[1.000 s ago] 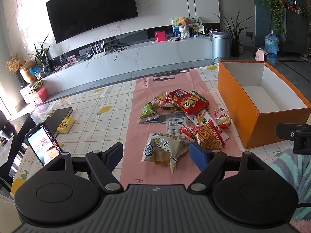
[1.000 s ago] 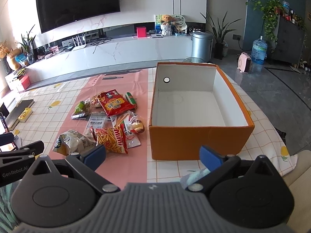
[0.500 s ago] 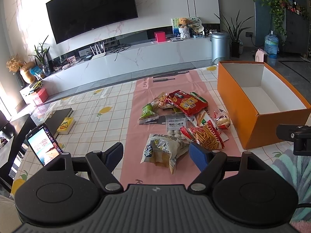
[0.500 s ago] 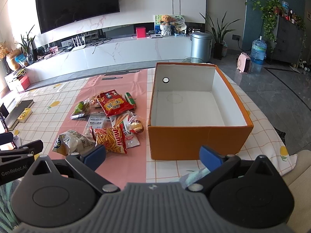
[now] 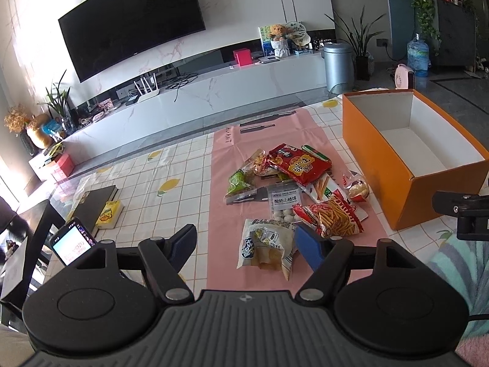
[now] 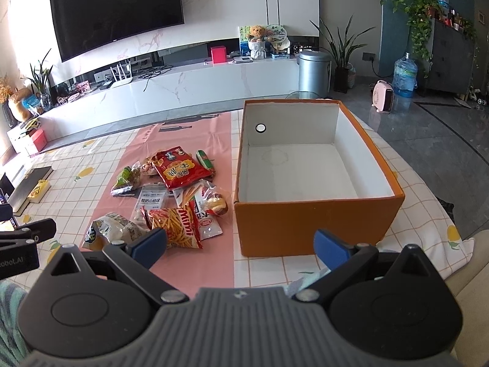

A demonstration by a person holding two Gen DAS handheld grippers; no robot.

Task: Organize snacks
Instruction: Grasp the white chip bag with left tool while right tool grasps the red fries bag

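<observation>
The left gripper (image 5: 246, 243) is hovering with its fingers spread wide and holding nothing, above the near end of the snack pile (image 5: 293, 189), which is lying on the pink runner (image 5: 220, 214) beside the orange box (image 5: 376, 156). Only this view is showing the phone (image 5: 73, 246). The right gripper (image 6: 241, 243) is also gaping wide and holding nothing, facing the orange box (image 6: 305, 229). Only this view is showing the box's whole white floor.
</observation>
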